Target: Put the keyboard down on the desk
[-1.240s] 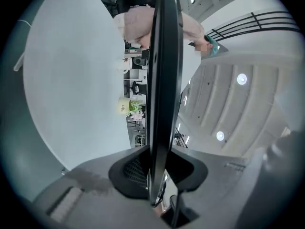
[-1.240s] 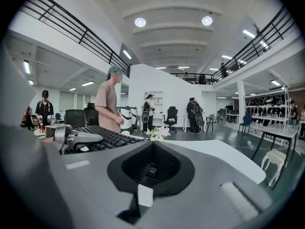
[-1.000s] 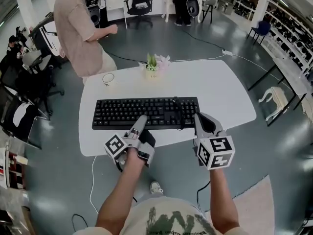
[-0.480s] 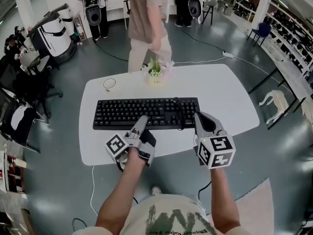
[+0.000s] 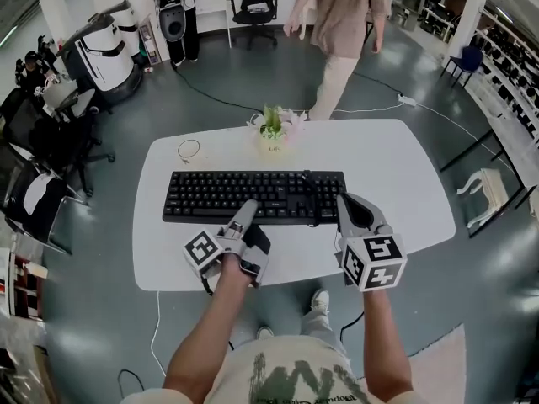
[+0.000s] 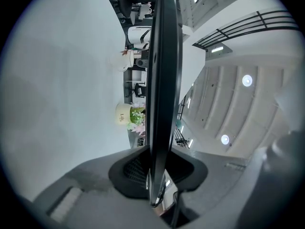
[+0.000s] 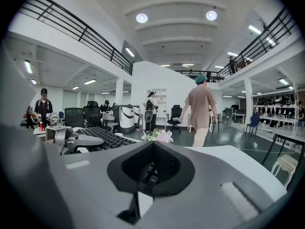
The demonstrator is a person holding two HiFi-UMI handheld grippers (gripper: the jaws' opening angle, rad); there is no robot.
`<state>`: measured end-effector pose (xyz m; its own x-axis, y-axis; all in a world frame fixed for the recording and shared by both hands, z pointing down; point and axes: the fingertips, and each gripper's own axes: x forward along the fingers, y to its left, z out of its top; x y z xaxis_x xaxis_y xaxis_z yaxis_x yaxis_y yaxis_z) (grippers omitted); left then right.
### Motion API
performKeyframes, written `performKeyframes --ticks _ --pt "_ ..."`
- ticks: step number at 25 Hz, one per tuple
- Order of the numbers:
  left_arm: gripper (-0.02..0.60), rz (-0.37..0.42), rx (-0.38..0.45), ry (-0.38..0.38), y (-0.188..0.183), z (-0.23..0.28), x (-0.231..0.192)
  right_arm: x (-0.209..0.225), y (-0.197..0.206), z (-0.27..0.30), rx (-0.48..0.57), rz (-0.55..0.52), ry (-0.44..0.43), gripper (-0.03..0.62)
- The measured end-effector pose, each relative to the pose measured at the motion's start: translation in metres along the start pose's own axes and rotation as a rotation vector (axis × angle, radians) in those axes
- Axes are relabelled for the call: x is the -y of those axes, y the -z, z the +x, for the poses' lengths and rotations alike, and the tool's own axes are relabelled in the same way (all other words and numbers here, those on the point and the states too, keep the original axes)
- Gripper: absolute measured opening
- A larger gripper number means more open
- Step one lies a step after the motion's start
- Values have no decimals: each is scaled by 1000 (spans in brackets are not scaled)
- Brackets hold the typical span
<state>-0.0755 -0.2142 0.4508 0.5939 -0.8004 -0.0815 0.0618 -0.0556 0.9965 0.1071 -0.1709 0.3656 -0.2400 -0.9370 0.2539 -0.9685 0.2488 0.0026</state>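
Seen from above, two bare forearms reach forward with a gripper in each hand. Each gripper carries a cube of square black-and-white markers.

The left gripper (image 5: 246, 211) is rolled on its side. Its fingers are clamped on the near long edge of the black keyboard (image 5: 253, 194), which runs edge-on between them in the left gripper view.

The right gripper (image 5: 341, 207) sits at the keyboard's near right corner. Its fingers are drawn together with nothing between them, and whether they touch the keyboard cannot be told.

The keyboard lies level and lengthwise over the middle of the white bench (image 5: 396, 171). In the left gripper view, the bench top and a flowerpot (image 5: 273, 135) show below the keyboard's underside, so it seems to hang just above the surface. On that reading the carrying is nearly done, and what remains is the last bit of lowering and letting go.

The flowerpot, near the bench's far edge, bears small lettering that seems to start "Li"; the rest is unreadable. The key legends and the shirt print are too small to read. Beyond the bench, another person (image 5: 341, 23) is mid-stride on the open floor.
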Motion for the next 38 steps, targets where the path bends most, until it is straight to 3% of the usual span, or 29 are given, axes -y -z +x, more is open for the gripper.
performKeyframes --ticks 7,14,20,38 --pt "91 13 72 -4 -19 17 -12 10 3 44 -3 -3 -84 -2" --pt "91 27 143 -8 3 63 -15 64 -6 79 -1 -5 -182 -2" --pt "91 58 171 -26 -1 65 -20 61 -5 95 -9 -14 -243 -2" --pt "91 27 140 11 -5 70 -29 44 0 105 -28 -4 -231 -2"
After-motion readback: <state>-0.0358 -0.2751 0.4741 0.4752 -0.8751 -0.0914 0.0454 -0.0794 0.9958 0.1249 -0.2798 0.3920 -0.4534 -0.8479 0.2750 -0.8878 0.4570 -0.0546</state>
